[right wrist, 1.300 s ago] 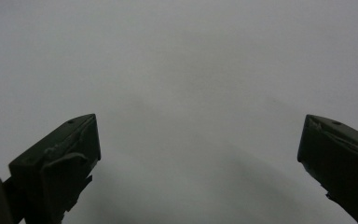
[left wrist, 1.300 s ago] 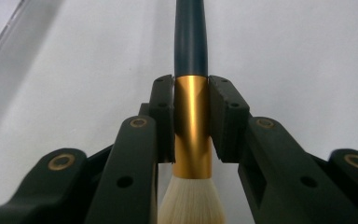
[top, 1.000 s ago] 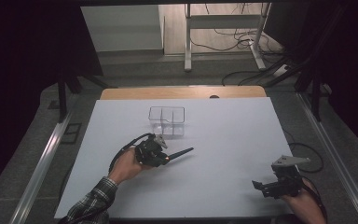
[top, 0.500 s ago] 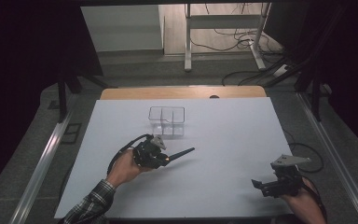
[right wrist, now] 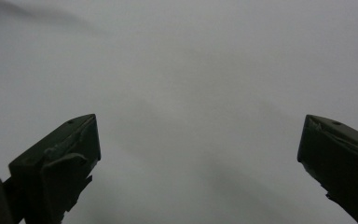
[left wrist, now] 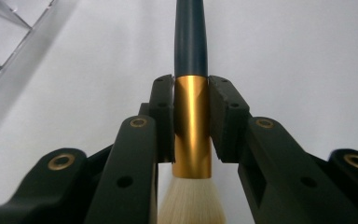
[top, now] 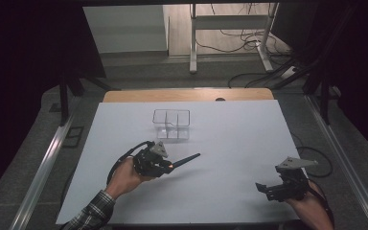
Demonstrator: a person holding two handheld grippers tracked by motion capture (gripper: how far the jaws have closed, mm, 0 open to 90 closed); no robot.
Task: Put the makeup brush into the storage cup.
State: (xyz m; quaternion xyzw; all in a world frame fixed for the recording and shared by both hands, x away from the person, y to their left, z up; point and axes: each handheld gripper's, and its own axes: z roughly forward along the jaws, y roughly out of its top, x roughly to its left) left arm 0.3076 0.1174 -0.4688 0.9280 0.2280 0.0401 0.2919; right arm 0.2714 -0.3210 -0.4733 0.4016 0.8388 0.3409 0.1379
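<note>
**One brush held in your left gripper, handle toward the clear box**

Your left gripper (top: 170, 166) is clamped on the brush (top: 184, 160), both jaws pressed flat against its gold collar (left wrist: 192, 126). In the left gripper view the brush runs straight along the gripper's own line: pale bristles (left wrist: 191, 205) back toward the gripper body, dark handle (left wrist: 190, 37) pointing out past the jaw tips. From the high view the handle's long axis slants up and to the right, rising away from your hand, and its tip ends short of the clear box (top: 172, 124), which sits just beyond it on the white table (top: 239, 134).

Your right gripper (top: 263, 188) hangs near the table's near right corner, well apart from the brush. Its jaws stand wide apart with nothing between them.

Count: one brush, one clear box with dividers inside, two grippers.
</note>
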